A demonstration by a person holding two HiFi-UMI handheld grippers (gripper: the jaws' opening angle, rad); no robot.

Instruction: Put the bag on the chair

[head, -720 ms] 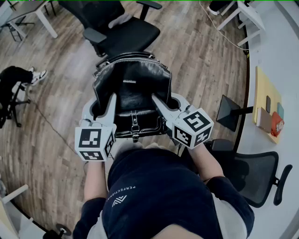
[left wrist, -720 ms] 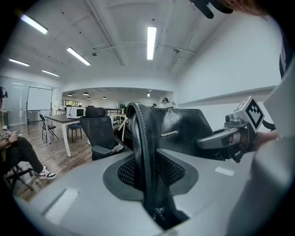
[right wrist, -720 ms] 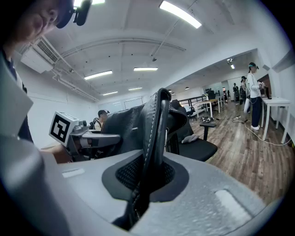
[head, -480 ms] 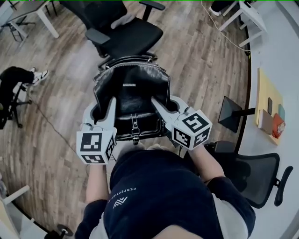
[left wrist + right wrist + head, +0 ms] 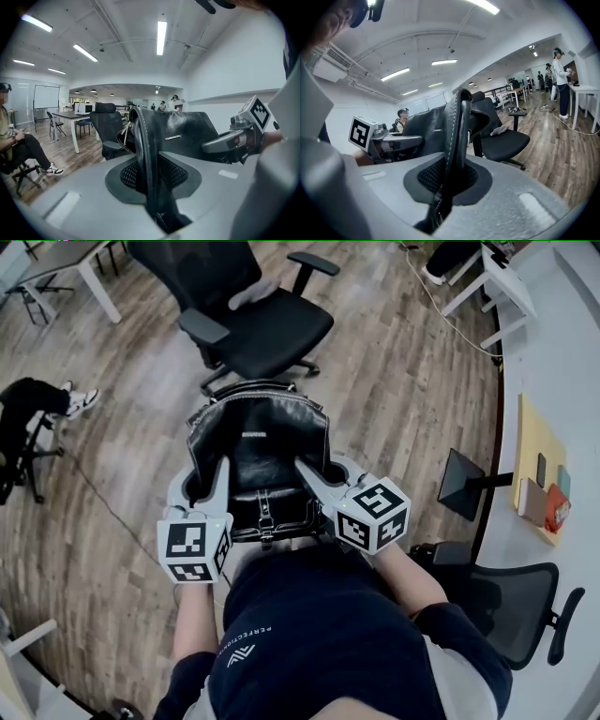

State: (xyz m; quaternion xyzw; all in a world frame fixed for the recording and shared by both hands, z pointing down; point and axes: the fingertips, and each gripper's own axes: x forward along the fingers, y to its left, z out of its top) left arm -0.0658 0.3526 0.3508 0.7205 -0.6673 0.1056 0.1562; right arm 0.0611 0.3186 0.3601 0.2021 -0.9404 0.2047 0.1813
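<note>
You held the black leather bag (image 5: pixel 258 451) up in the air between both tools, on your side of the black office chair (image 5: pixel 272 329) with padded armrests, and it had not reached the seat. The left gripper (image 5: pixel 223 470) had its jaws pinching the bag's left side, the stitched leather edge running up between the ribbed pads (image 5: pixel 173 171) in the left gripper view. The right gripper (image 5: pixel 309 472) had its jaws pressed nearly together on the bag's right side, and the right gripper view showed the same kind of stitched edge clamped between them. The bag stood upright with its mouth open toward you, its buckled front strap hanging near your body, and its far rim overlapped the chair's base in the head view. A pale cloth (image 5: pixel 253 292) lay on the chair's seat near the backrest. The chair stood on a wooden floor (image 5: pixel 394 381). Well to the left of the chair a seated person (image 5: pixel 33 404) in dark trousers was partly in view. Well to the right of the chair ran a white table (image 5: pixel 562 352) carrying a yellow folder (image 5: pixel 530 423).
</note>
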